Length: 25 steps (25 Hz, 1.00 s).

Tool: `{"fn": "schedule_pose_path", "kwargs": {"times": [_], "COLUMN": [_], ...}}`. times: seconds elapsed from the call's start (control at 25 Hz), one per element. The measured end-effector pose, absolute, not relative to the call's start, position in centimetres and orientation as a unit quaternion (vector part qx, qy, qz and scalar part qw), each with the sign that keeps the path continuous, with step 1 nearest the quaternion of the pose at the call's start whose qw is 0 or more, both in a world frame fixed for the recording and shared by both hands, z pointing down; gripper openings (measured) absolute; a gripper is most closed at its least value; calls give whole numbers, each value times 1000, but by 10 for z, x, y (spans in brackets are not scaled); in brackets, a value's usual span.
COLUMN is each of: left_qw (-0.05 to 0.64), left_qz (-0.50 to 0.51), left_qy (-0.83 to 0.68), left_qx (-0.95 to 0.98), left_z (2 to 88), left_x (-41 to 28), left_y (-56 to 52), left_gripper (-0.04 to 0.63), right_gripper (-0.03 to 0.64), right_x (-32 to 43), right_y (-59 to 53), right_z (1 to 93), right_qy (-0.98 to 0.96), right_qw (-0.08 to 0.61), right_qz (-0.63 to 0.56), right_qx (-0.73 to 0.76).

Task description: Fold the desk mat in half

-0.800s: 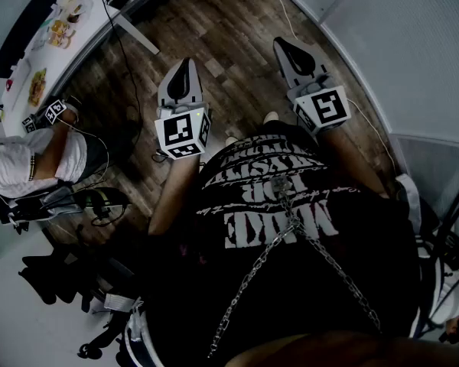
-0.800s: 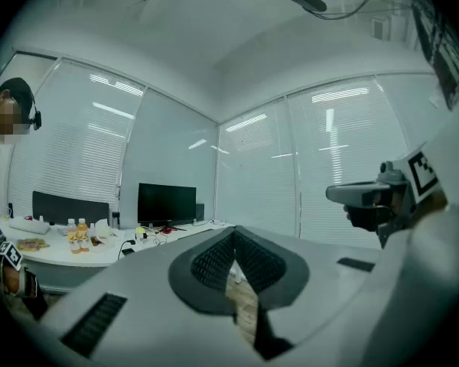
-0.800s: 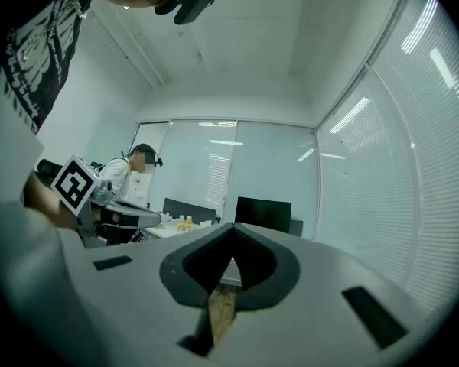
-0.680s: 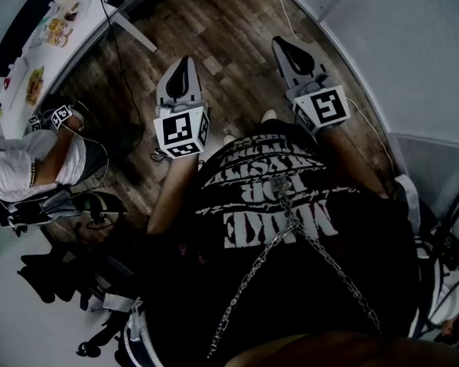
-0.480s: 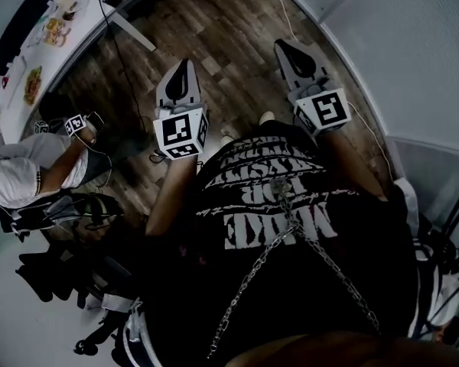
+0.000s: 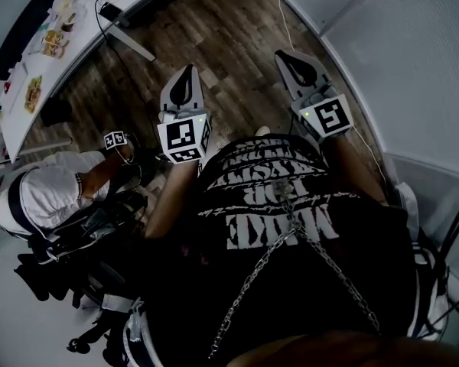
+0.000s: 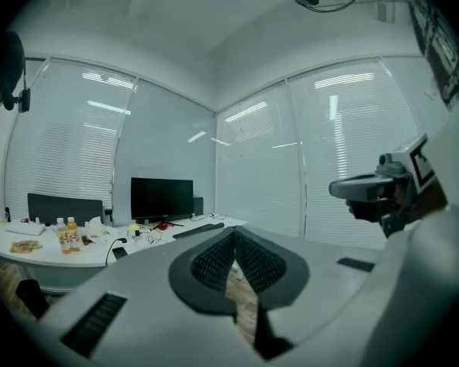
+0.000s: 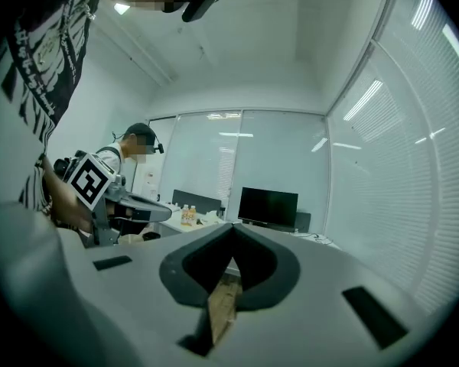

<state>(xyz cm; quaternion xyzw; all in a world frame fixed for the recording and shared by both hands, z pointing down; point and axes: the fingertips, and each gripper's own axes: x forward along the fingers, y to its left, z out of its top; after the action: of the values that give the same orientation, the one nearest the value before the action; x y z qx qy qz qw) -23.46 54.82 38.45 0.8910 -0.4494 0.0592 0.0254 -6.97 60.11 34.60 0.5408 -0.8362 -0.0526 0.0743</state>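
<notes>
No desk mat shows in any view. In the head view my left gripper (image 6: 187,73) and my right gripper (image 6: 291,56) are held out level over a wooden floor (image 6: 229,29), in front of my black printed shirt. Both are shut, tips together, with nothing between them. The left gripper view shows its jaws (image 7: 234,232) closed, with the right gripper (image 7: 367,191) off to the right. In the right gripper view those jaws (image 8: 232,228) are closed too, and the left gripper (image 8: 130,202) is at the left.
A white desk (image 6: 27,67) with bottles, snacks, cables and a monitor (image 7: 161,199) runs along the far left. Another person (image 6: 46,193) with a marker-cube gripper (image 6: 115,139) crouches at the left by dark gear. White blinds (image 6: 413,60) and a floor cable (image 6: 284,17) lie to the right.
The other person at the left has moved down and toward me, their marker cube shifting right. My two grippers have stayed shut and nearly still.
</notes>
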Motion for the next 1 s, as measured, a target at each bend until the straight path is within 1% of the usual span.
{"fn": "schedule_pose_path", "kwargs": {"times": [0.12, 0.32, 0.52, 0.68, 0.84, 1.0], "left_qw": [31, 46, 53, 43, 47, 54], "left_qz": [57, 42, 58, 71, 63, 76], "left_qy": [-451, -458, -456, -463, -469, -460], "left_qx": [890, 887, 887, 883, 880, 883], "left_z": [381, 373, 380, 380, 379, 387], "left_x": [-209, -168, -138, -134, -128, -125], "left_y": [541, 530, 533, 533, 532, 520], "left_gripper": [8, 8, 9, 8, 9, 8], "right_gripper": [-2, -2, -2, -2, -2, -2], "right_x": [-45, -11, 3, 11, 29, 35], "right_y": [597, 602, 594, 593, 587, 567], "right_z": [341, 353, 357, 351, 352, 341], "right_qy": [-846, -859, -872, -875, -869, -866], "right_qw": [63, 69, 63, 34, 6, -24], "right_qz": [-50, -24, -15, -19, 8, -11], "right_qx": [527, 507, 485, 483, 494, 500]}}
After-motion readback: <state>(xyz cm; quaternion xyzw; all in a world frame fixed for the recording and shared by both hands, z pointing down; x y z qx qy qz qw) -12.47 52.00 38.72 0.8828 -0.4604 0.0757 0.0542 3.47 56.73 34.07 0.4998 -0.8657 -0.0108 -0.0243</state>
